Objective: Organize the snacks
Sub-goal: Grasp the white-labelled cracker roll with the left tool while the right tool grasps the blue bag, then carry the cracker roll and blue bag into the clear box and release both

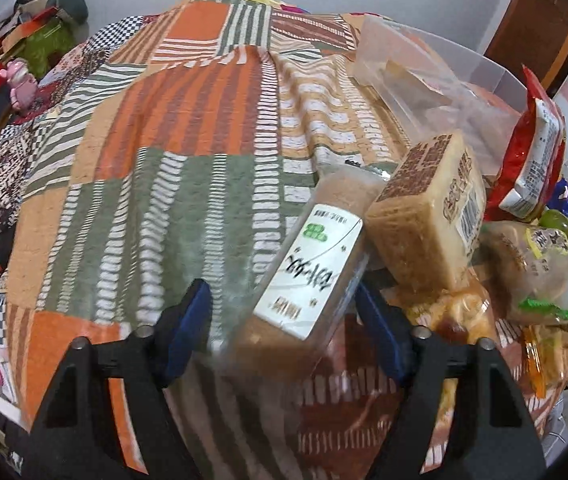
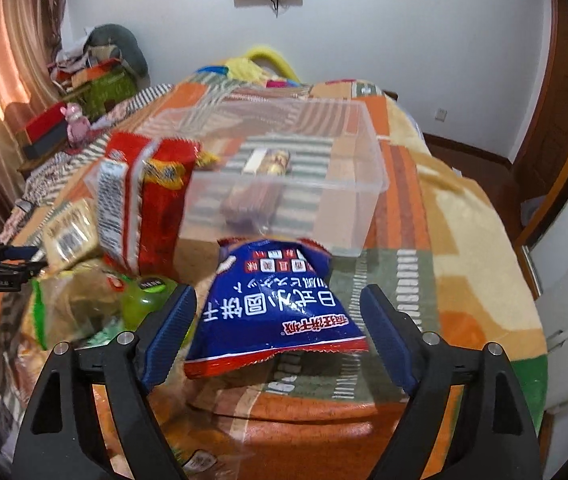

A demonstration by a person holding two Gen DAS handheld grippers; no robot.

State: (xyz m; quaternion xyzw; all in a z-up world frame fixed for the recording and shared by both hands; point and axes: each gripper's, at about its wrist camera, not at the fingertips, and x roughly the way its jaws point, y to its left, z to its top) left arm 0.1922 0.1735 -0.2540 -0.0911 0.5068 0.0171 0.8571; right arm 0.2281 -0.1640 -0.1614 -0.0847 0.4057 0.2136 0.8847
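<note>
My left gripper (image 1: 284,320) sat spread wide, fingers either side of a clear pack of brown cakes with a white label (image 1: 308,276); the right finger was at the pack's edge, the left finger clear of it, so nothing was clamped. That pack lay on the patchwork bedspread (image 1: 163,160) at the near side of the bed, its far end against a tan wafer block (image 1: 428,216) that leaned on the snack heap. Just right of the block were a bun in a clear wrapper (image 1: 532,268) and an upright red packet (image 1: 532,152). The clear plastic bin (image 1: 436,80) stood beyond the heap, toward the far right of the bed. My right gripper (image 2: 279,332) was also released, fingers wide around a blue biscuit bag with red ends (image 2: 271,304), neither pad visibly pressing it; the bag rested on the bedspread (image 2: 464,220) near the bed's front edge, its far end just before the bin (image 2: 284,172). A wrapped snack (image 2: 259,184) lay inside the bin. Left of the bag were a green bottle (image 2: 143,300), the red packet (image 2: 143,200) standing against the bin's left wall, and the tan wafer block (image 2: 69,236) beside it. Blur hid finer contact.
</note>
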